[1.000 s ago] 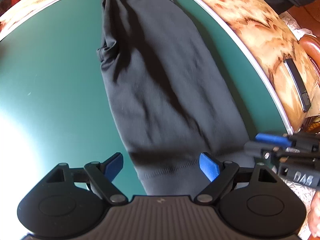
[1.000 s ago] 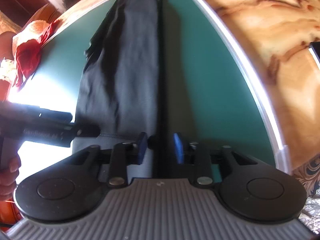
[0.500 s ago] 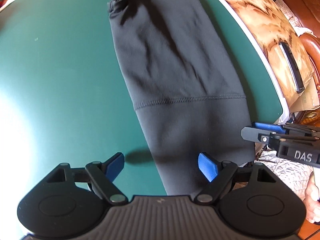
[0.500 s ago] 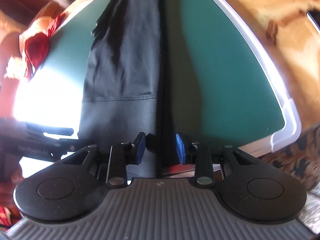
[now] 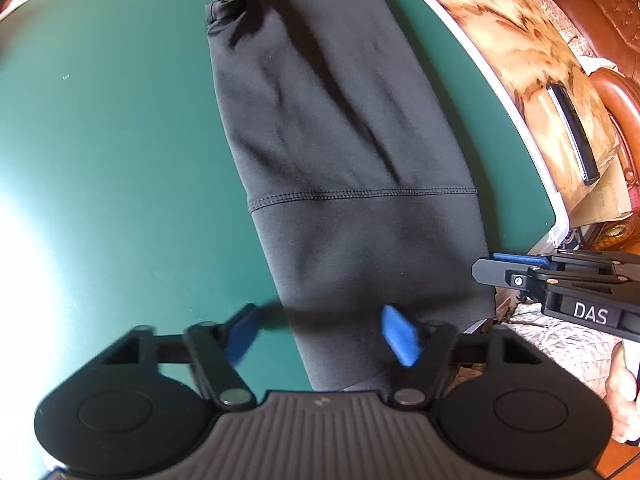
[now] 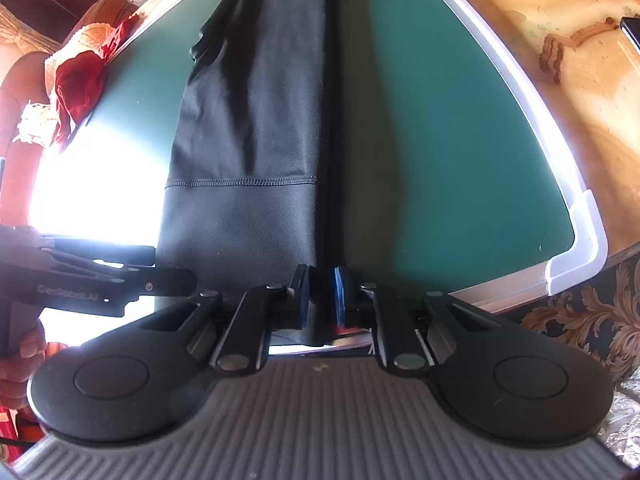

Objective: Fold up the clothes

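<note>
A black garment (image 5: 340, 120) lies stretched lengthwise on the green mat (image 5: 100, 160), a stitched seam across its near band. My left gripper (image 5: 320, 336) hovers over the band's left edge. Its blue pads (image 5: 400, 338) are blurred and closing, still wide apart, with the cloth's edge between them and untouched. In the right wrist view the garment (image 6: 248, 120) runs up the middle. My right gripper (image 6: 322, 292) is closing, and its pads are tight on the garment's right folded edge at the near end. Each gripper shows in the other's view: the right gripper (image 5: 496, 270), the left gripper (image 6: 176, 280).
The mat has a white rim (image 6: 580, 240) and lies on a marbled wooden table (image 5: 500, 40). A dark flat device (image 5: 572, 132) rests on the table to the right. Red cloth (image 6: 80, 80) sits beyond the mat's far left. A hand (image 5: 624, 392) holds the right gripper.
Both views have slid back along the garment to its seamed near end. The left jaws have narrowed from wide. The right jaws have closed in on the folded edge.
</note>
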### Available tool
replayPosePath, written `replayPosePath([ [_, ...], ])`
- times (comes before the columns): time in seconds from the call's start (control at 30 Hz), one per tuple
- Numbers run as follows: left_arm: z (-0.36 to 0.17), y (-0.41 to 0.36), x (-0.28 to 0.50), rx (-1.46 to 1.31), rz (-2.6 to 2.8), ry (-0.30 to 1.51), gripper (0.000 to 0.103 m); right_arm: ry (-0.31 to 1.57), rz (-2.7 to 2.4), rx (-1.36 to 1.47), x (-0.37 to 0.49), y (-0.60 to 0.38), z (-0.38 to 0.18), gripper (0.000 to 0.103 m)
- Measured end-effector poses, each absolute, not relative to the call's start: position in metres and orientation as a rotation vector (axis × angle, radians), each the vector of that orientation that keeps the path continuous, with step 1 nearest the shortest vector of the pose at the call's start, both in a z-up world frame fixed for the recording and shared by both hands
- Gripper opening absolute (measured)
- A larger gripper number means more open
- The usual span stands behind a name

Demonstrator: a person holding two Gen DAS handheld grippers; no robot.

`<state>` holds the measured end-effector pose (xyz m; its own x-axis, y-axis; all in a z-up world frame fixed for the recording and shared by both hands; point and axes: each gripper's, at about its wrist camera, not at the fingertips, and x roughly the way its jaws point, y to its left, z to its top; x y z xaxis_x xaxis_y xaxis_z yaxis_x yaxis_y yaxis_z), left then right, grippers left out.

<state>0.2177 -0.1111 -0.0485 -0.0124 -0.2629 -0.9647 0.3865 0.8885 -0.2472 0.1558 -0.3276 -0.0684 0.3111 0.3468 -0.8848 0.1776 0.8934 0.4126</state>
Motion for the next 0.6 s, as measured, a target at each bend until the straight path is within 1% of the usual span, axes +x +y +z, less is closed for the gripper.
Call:
replayPosePath([
  [0.03,-0.048,-0.109,0.219,0.072,-0.508,1.510,0.045,1.263,0.118,0.496,0.157,-0.328,-0.070,0.016],
  [0.1,-0.048,-0.104,0.222,0.023,-0.492,1.526,0.043,1.262,0.119,0.514,0.159,-0.330,-0.072,0.016],
  [0.13,-0.048,-0.102,0.223,0.006,-0.482,1.529,0.040,1.263,0.121,0.516,0.159,-0.330,-0.072,0.016],
  [0.27,-0.049,-0.094,0.225,-0.024,-0.463,1.536,0.031,1.270,0.129,0.503,0.160,-0.331,-0.072,0.016],
  [0.33,-0.047,-0.092,0.229,-0.018,-0.464,1.537,0.023,1.275,0.131,0.499,0.159,-0.331,-0.071,0.016],
  [0.37,-0.046,-0.089,0.228,-0.019,-0.466,1.538,0.022,1.278,0.130,0.505,0.159,-0.333,-0.069,0.016],
  [0.43,-0.043,-0.087,0.228,-0.024,-0.475,1.535,0.015,1.281,0.131,0.528,0.160,-0.335,-0.070,0.013],
  [0.5,-0.042,-0.085,0.230,-0.027,-0.484,1.528,0.011,1.278,0.142,0.566,0.159,-0.338,-0.068,0.010],
  [0.6,-0.041,-0.083,0.230,-0.024,-0.496,1.510,0.008,1.266,0.168,0.588,0.157,-0.340,-0.063,0.009],
])
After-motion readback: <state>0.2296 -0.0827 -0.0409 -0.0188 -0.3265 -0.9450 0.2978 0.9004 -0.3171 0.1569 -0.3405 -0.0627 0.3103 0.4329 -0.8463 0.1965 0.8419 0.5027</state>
